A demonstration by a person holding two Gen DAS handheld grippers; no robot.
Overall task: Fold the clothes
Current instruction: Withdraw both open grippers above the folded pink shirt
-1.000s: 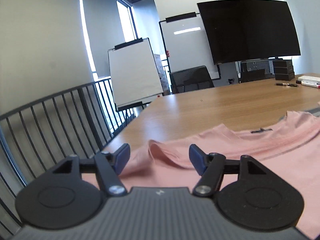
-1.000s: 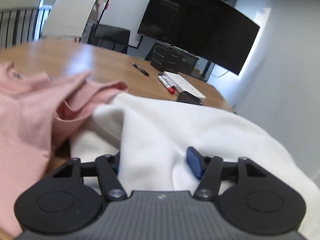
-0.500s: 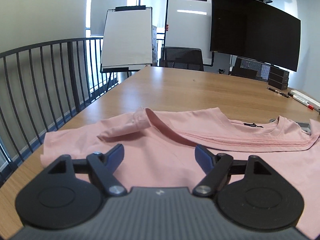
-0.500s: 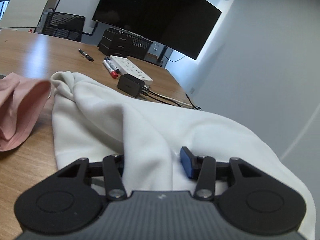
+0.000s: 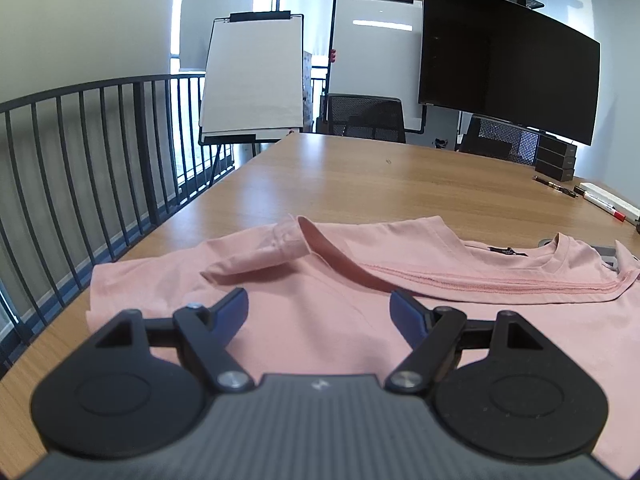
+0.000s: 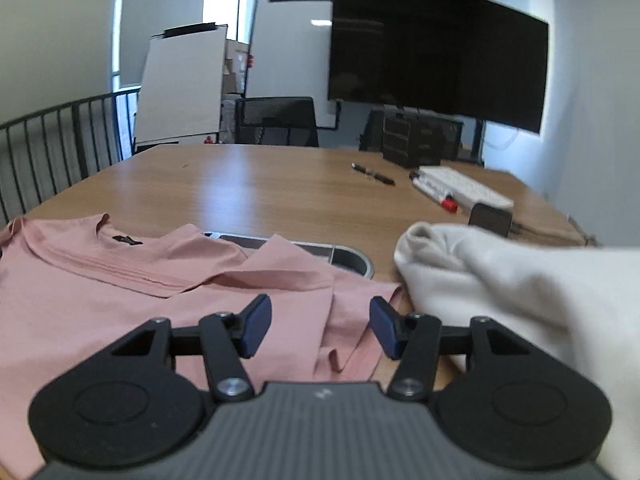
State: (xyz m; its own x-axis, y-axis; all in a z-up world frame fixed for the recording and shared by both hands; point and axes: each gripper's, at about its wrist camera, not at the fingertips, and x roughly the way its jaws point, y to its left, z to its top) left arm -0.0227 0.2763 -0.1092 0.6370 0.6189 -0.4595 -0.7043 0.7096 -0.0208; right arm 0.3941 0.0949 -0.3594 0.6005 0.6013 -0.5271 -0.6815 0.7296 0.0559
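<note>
A pink T-shirt lies spread on the wooden table, collar to the right and one sleeve folded over its body. My left gripper hovers open just above the shirt's left part, with nothing pinched. In the right wrist view the same pink shirt fills the left, and a white garment is heaped at the right. My right gripper is over the shirt's rumpled right sleeve edge. Its jaws are opening, and no cloth is pressed between the pads.
A metal cable tray set in the table peeks out behind the shirt. Markers, a white power strip, a black adapter and pens lie at the far right. A black railing runs along the left edge.
My right gripper swung left from the white garment, which lay between its fingers, to over the pink shirt. The left gripper widened, levelled out, and pulled back from the sleeve fold.
</note>
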